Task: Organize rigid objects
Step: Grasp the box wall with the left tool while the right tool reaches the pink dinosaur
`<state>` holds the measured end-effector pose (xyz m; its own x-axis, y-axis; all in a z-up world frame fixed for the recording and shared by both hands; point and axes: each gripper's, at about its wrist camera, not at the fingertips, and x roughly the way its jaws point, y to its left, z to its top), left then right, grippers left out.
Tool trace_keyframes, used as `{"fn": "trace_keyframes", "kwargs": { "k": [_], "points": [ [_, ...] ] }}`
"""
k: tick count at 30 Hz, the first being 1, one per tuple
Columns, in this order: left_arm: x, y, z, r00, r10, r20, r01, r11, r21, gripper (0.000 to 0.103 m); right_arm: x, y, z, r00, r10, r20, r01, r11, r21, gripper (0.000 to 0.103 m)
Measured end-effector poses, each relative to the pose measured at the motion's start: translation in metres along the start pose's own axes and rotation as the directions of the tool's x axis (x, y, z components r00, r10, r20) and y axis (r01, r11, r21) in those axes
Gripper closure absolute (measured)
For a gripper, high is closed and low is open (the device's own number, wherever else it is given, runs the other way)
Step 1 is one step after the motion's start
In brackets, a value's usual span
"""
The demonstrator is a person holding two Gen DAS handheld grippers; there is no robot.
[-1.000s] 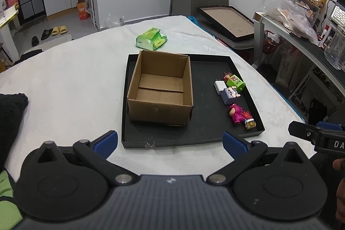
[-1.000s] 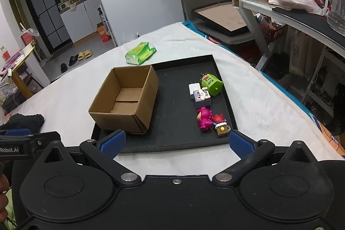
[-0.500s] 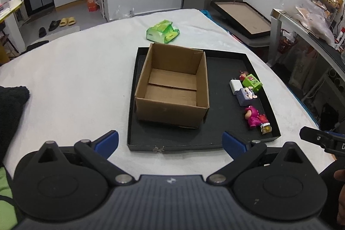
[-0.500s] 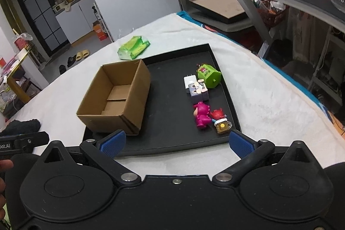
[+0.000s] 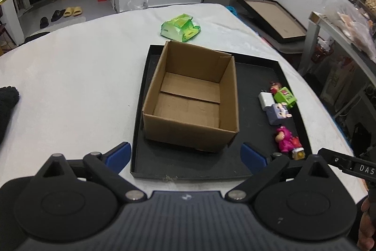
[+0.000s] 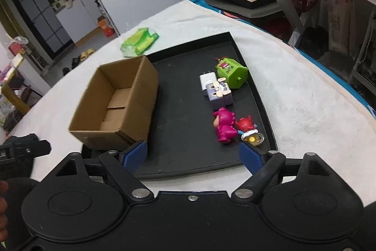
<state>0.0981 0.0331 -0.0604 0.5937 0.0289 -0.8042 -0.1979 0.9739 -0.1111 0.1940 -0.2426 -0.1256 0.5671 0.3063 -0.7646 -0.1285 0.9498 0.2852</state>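
An empty open cardboard box (image 5: 191,98) (image 6: 117,105) stands on the left part of a black tray (image 5: 188,166) (image 6: 183,91). Along the tray's right side lie small toys: a green block figure (image 5: 284,97) (image 6: 231,72), a white charger (image 5: 265,100) (image 6: 206,81), a lilac rabbit block (image 5: 278,113) (image 6: 218,93), a pink figure (image 5: 284,139) (image 6: 224,125) and a small red and yellow piece (image 6: 250,132). My left gripper (image 5: 185,155) hangs open before the tray's near edge. My right gripper (image 6: 192,153) is near the pink figure, its jaws closing with nothing between them.
A green snack packet (image 5: 181,27) (image 6: 139,41) lies on the white table (image 5: 70,77) beyond the tray. A dark cloth (image 5: 7,105) sits at the left edge. A framed board (image 5: 272,18) and shelving stand to the right, off the table.
Both grippers have come forward and down toward the tray, so box and toys look larger. The right gripper's blue fingertips stand closer together than before.
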Motion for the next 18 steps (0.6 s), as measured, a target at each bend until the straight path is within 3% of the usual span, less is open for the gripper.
{"fn": "trace_keyframes", "kwargs": {
  "k": [18],
  "points": [
    [0.08,0.03,0.041,0.995,0.068,-0.069,-0.071,0.997,-0.03,0.013,0.093,0.008,0.031,0.988,-0.131,-0.082,0.131,0.991,-0.01,0.018]
  ]
}}
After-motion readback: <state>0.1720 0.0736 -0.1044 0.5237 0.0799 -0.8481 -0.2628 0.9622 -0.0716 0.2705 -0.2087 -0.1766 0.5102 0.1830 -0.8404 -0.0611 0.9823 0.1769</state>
